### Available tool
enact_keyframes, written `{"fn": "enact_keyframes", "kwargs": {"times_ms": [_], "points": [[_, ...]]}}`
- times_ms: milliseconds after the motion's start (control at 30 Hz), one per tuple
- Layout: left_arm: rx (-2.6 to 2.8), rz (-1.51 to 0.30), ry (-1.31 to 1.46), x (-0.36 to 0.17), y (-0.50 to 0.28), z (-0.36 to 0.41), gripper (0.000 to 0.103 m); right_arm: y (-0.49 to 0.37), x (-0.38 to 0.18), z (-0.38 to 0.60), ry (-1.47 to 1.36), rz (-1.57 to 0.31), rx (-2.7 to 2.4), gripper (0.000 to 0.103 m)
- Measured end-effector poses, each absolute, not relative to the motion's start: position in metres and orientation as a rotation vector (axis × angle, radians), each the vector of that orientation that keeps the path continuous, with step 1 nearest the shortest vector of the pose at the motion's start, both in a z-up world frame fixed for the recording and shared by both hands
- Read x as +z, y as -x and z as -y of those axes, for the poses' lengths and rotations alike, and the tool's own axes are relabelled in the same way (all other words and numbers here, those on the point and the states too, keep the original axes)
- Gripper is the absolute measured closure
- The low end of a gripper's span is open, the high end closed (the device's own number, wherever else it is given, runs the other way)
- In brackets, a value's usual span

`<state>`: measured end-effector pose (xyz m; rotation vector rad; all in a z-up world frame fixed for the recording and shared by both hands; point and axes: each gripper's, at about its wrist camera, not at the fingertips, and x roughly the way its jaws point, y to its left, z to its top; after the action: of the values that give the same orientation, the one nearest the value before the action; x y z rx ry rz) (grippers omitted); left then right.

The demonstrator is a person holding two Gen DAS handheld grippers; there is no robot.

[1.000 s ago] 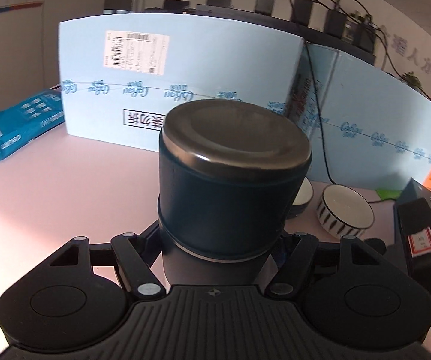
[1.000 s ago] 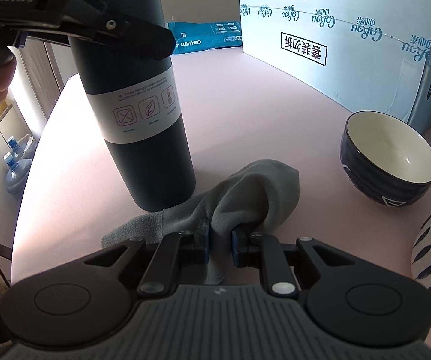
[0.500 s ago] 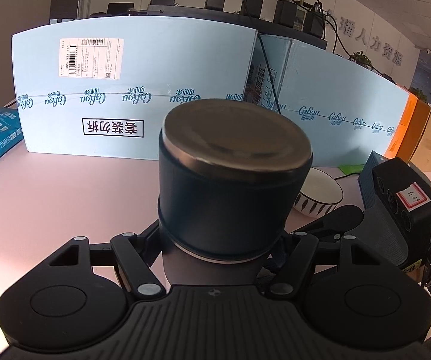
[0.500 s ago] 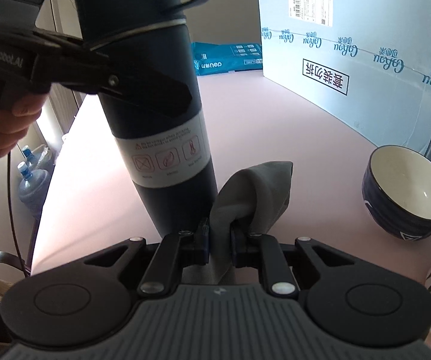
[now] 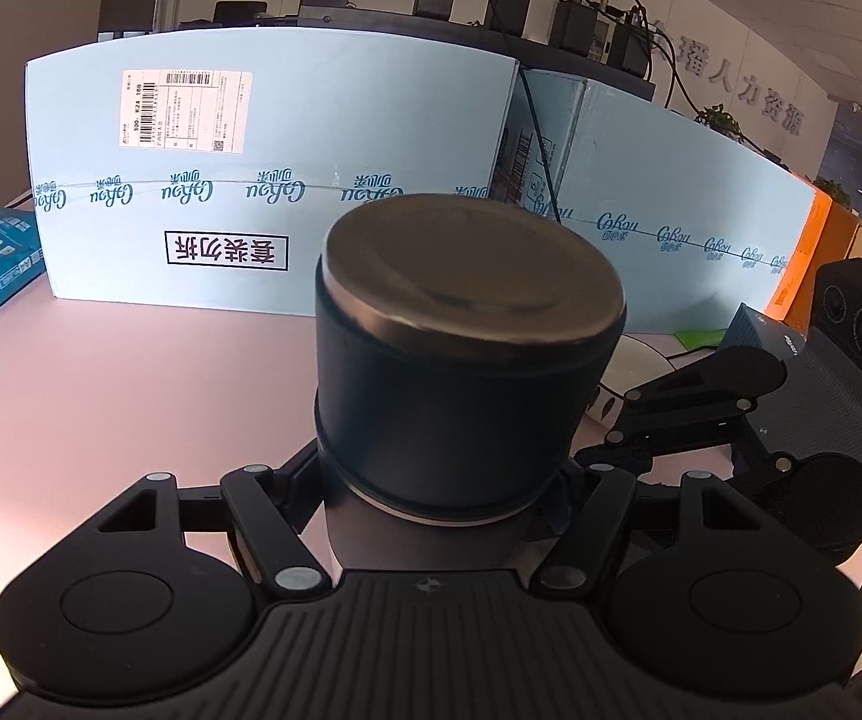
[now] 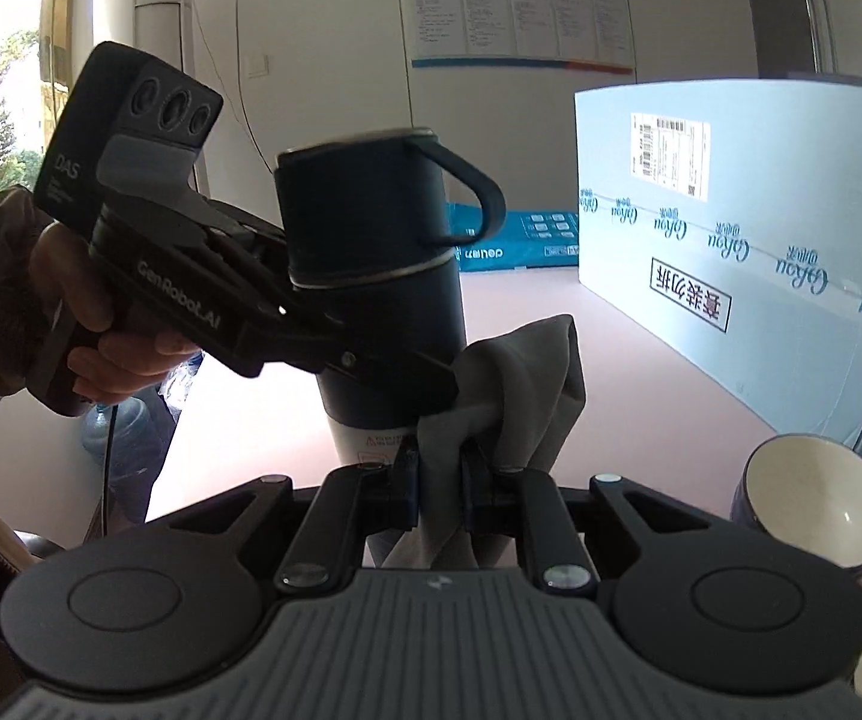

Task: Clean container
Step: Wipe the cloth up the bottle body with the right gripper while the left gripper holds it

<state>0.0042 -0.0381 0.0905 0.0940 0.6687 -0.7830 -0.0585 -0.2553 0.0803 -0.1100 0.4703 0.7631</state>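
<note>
Gripping the flask [image 6: 383, 276], left fingers [image 6: 371, 372] meet the right fingers' [image 6: 410, 480] pinched cloth [image 6: 527, 384].

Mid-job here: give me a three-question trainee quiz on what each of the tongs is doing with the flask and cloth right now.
1. True or false: the right tongs are shut on the grey cloth.
2. Multiple choice: where do the left tongs grip the dark flask? A) on the lid's loop handle B) on the body below the lid C) on the base
3. Fill in: the cloth sits against the flask's ____ , near the white label.

Key: 1 true; 2 B; 3 side.
</note>
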Motion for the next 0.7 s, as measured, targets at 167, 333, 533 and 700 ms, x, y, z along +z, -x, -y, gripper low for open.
{"fn": "enact_keyframes", "kwargs": {"times_ms": [167,333,533,700], "points": [[-0.788,-0.670,-0.097,0.090,-0.004,0.039,0.038,0.059,0.083,0.252,0.211,-0.474,0.794,0.086],[-0.779,-0.671,-0.103,0.091,-0.004,0.041,0.038,0.053,0.072,0.247,0.231,-0.534,0.816,0.086],[-0.775,-0.673,-0.112,0.092,-0.003,0.044,0.038,0.051,0.058,0.242,0.255,-0.597,0.826,0.086],[-0.767,-0.677,-0.115,0.093,-0.002,0.043,0.038,0.054,0.061,0.245,0.260,-0.591,0.835,0.086]]}}
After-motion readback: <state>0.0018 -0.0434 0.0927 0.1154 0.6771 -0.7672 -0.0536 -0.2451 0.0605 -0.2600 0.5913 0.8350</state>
